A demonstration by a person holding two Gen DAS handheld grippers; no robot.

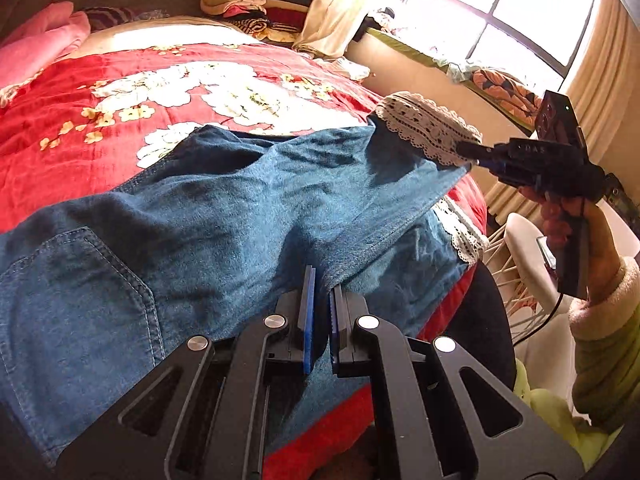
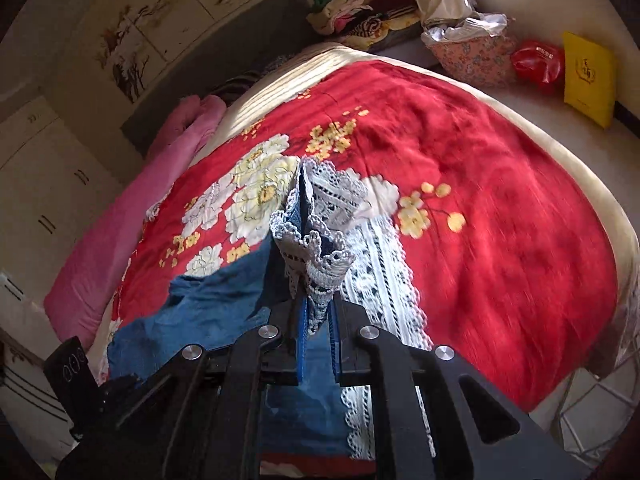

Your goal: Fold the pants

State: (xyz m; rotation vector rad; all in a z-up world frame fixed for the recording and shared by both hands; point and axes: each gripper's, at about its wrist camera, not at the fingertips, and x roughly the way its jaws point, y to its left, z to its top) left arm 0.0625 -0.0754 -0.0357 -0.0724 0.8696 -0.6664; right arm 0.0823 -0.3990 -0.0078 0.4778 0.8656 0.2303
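Blue denim pants (image 1: 208, 216) with white lace cuffs lie on a red flowered bedspread (image 1: 100, 104). My left gripper (image 1: 322, 292) is shut on a fold of the denim near the bed's front edge. My right gripper (image 1: 466, 152) is shut on the lace cuff (image 1: 428, 128) of the upper leg and holds it lifted above the bed at the right. In the right wrist view the right gripper (image 2: 318, 312) pinches the bunched lace cuff (image 2: 316, 252), with denim (image 2: 216, 312) hanging to the left. The second lace cuff (image 1: 464, 232) lies lower on the bed.
A pink blanket (image 1: 44, 44) lies at the bed's far left. Piled clothes (image 1: 248, 4) sit behind the bed. A window (image 1: 500, 12) and curtain are at the right. A floral bag (image 2: 472, 56), red bag (image 2: 536, 64) and yellow packet (image 2: 588, 76) lie on the floor beside the bed.
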